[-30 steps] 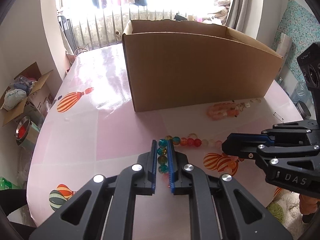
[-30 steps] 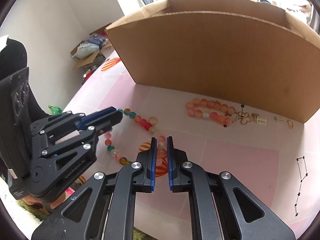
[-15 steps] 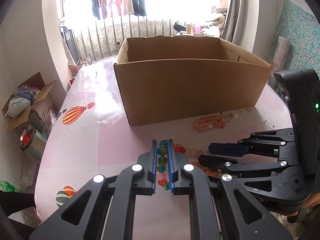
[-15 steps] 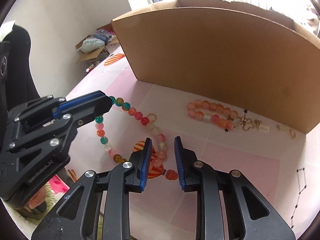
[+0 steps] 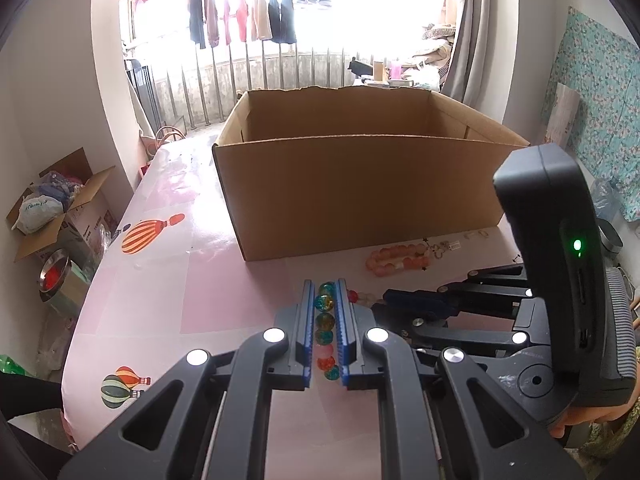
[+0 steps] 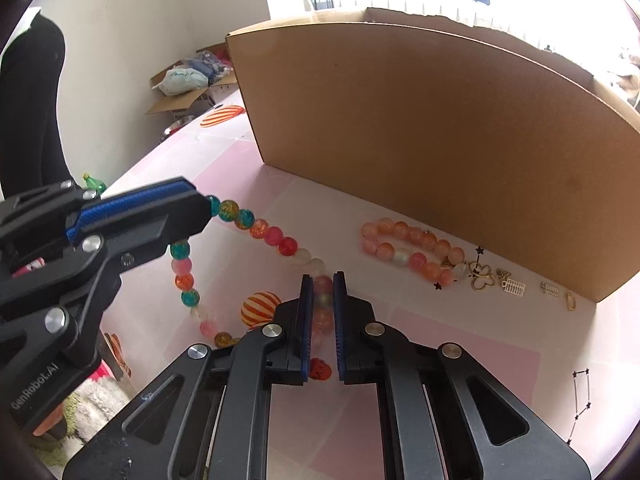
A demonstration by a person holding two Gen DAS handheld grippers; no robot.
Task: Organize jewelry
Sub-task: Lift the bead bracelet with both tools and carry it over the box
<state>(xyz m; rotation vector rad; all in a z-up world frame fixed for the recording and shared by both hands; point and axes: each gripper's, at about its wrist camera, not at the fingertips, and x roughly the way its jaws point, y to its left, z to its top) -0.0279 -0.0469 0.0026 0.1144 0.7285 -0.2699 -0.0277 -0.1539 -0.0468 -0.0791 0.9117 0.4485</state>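
Observation:
A multicoloured bead necklace (image 6: 276, 236) hangs between both grippers above the pink table (image 6: 460, 340). My left gripper (image 5: 324, 284) is shut on its teal and amber beads (image 5: 325, 322); in the right wrist view the left gripper (image 6: 202, 210) holds that end up at the left. My right gripper (image 6: 322, 278) has its jaws closing, and its pads press on the pale pink beads (image 6: 322, 300) of the same strand. From the left wrist view the right gripper (image 5: 386, 300) sits close by on the right. A pink-orange bead bracelet (image 6: 408, 246) lies near the cardboard box (image 6: 420, 140).
Small gold charms (image 6: 482, 274) and earrings (image 6: 550, 290) lie along the box's front wall. A thin black star chain (image 6: 580, 400) lies at the right. The box (image 5: 360, 188) is open-topped. On the floor to the left are an open carton (image 5: 52, 208) and a metal bowl (image 5: 54, 276).
The right jaws opened around the necklace's pale beads, then closed on them. The left gripper rose a little with its end of the strand, so the box top now shows.

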